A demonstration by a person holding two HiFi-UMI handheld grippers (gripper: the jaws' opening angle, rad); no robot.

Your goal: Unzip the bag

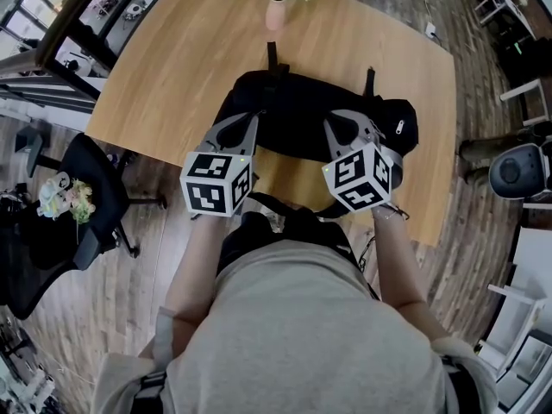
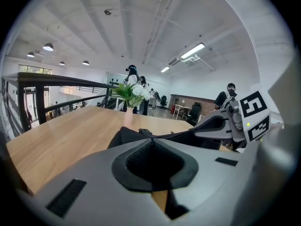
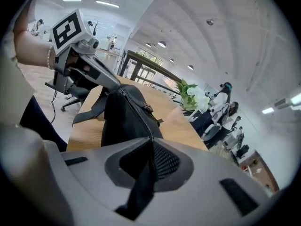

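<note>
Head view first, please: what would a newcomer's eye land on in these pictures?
A black bag lies near the front edge of the wooden table, with both marker-cube grippers over it. The right gripper pinches the bag's zipper seam; the left gripper is shut. A pink vase of flowers stands at the far edge.

No text, label, brand or number can be read anywhere.

A light wooden table (image 1: 172,67) fills the upper centre of the frame. A black bag (image 1: 302,110) lies across it near its lower edge. A pale pink vase (image 1: 275,13) of white flowers stands upright at its top edge, apart from the bag.
</note>
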